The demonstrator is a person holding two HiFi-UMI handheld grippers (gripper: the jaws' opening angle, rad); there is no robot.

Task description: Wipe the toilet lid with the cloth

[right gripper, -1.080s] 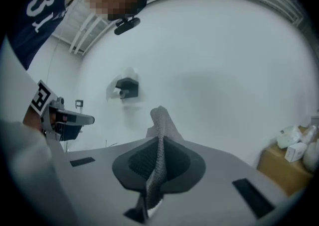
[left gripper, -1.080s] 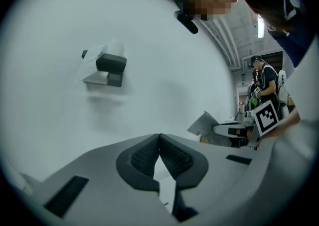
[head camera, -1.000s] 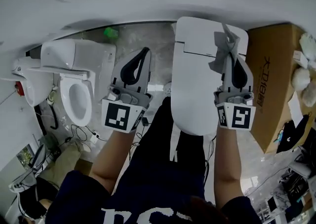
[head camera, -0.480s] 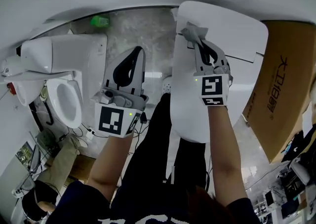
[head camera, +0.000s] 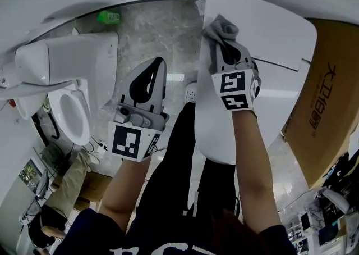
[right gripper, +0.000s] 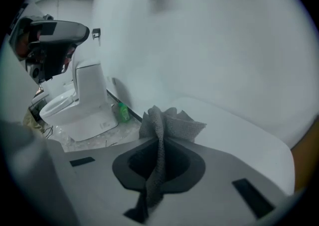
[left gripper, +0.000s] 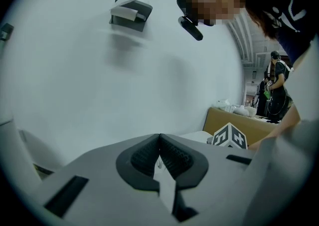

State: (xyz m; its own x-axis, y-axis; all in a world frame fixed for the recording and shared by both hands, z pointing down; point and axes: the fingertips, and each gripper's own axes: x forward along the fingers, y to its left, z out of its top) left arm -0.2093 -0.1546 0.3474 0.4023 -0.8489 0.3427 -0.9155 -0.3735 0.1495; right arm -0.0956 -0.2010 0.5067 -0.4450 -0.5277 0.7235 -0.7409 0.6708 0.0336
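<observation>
R gripper (head camera: 219,39) clamps cloth (head camera: 225,25), prob. on toilet lid (head camera: 272,29); L gripper (head camera: 158,64) closed.

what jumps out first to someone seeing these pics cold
The right tongs stand out first, shut on a bunched grey cloth at the far left edge of the big closed white toilet. Next come the left tongs, shut and empty, above the marbled floor between that toilet and a second toilet at the left, whose bowl is showing.
</observation>
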